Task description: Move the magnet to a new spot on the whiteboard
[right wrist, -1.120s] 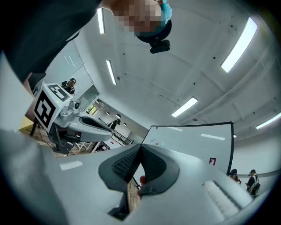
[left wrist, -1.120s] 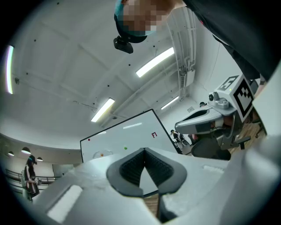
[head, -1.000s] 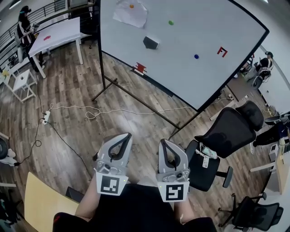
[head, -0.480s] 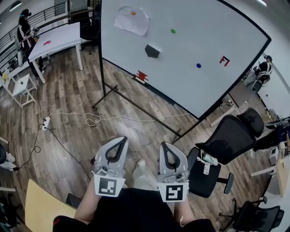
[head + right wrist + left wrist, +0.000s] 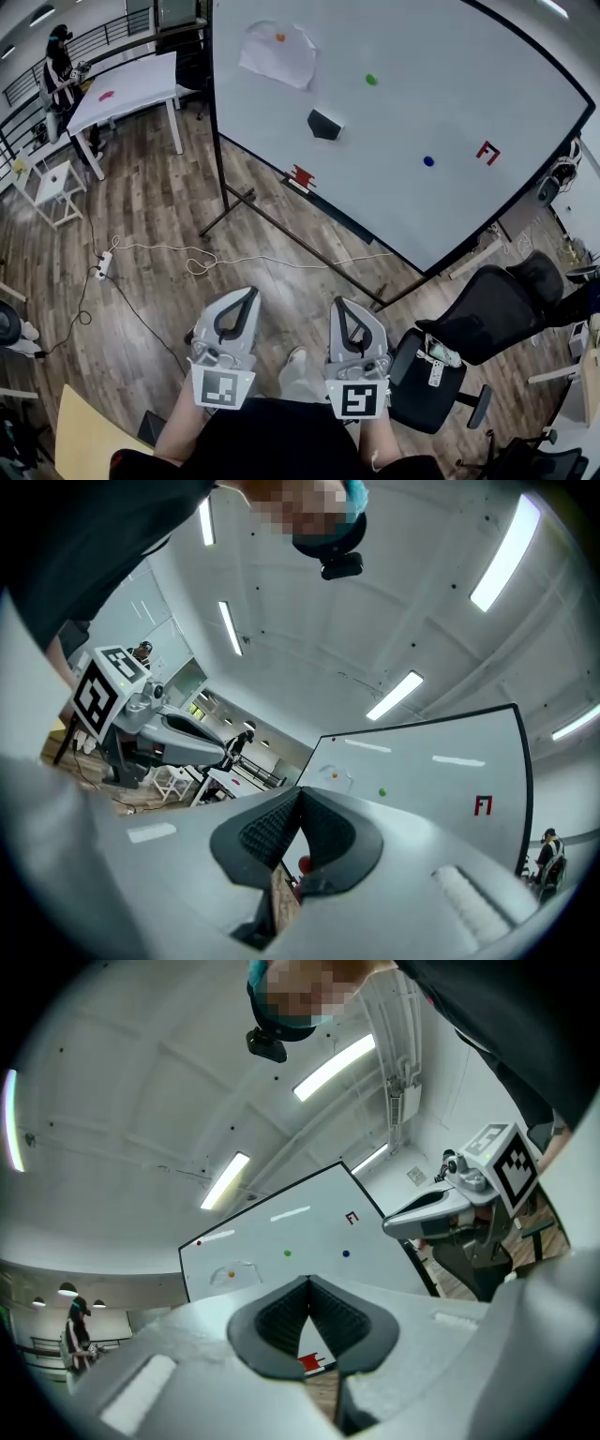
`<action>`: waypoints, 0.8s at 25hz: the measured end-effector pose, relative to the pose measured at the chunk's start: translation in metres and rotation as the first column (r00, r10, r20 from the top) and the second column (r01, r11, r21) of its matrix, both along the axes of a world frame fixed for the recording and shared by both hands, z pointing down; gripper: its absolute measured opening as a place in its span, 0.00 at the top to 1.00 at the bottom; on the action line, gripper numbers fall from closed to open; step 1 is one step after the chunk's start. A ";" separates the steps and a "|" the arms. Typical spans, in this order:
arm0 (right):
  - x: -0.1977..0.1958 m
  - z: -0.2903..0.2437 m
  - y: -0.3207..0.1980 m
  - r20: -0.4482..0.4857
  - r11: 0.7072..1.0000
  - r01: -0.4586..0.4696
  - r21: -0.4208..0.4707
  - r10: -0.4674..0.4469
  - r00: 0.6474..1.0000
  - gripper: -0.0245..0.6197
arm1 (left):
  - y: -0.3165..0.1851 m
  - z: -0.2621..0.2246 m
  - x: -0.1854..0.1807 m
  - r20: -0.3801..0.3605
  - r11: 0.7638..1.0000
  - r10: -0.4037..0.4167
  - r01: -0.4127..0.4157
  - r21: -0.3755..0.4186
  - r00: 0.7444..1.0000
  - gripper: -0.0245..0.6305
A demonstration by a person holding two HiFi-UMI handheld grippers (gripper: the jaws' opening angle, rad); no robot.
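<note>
Holding left hand-held gripper (image 5: 248, 294) and right hand-held gripper (image 5: 338, 305) pressed together, empty, at six o'clock, facing whiteboard (image 5: 403, 206) at twelve o'clock, losing its top edge out of view.
</note>
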State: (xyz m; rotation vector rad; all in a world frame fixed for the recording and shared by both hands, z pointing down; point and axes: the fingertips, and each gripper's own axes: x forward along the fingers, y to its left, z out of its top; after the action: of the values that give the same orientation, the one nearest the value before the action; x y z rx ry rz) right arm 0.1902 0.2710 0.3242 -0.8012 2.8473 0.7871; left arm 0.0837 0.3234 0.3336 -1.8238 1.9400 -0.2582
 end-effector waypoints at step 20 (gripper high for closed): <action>-0.013 -0.004 -0.211 0.001 0.999 0.009 0.034 -0.009 1.000 0.96 | -0.160 -0.010 -0.073 0.032 0.988 -0.149 0.147 0.034 0.988 0.96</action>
State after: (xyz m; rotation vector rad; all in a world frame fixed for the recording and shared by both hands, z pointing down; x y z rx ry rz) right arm 0.1772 0.0599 0.3198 -0.7843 2.8261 0.8318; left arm 0.0108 0.1634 0.3240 -1.6471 2.0467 -0.3034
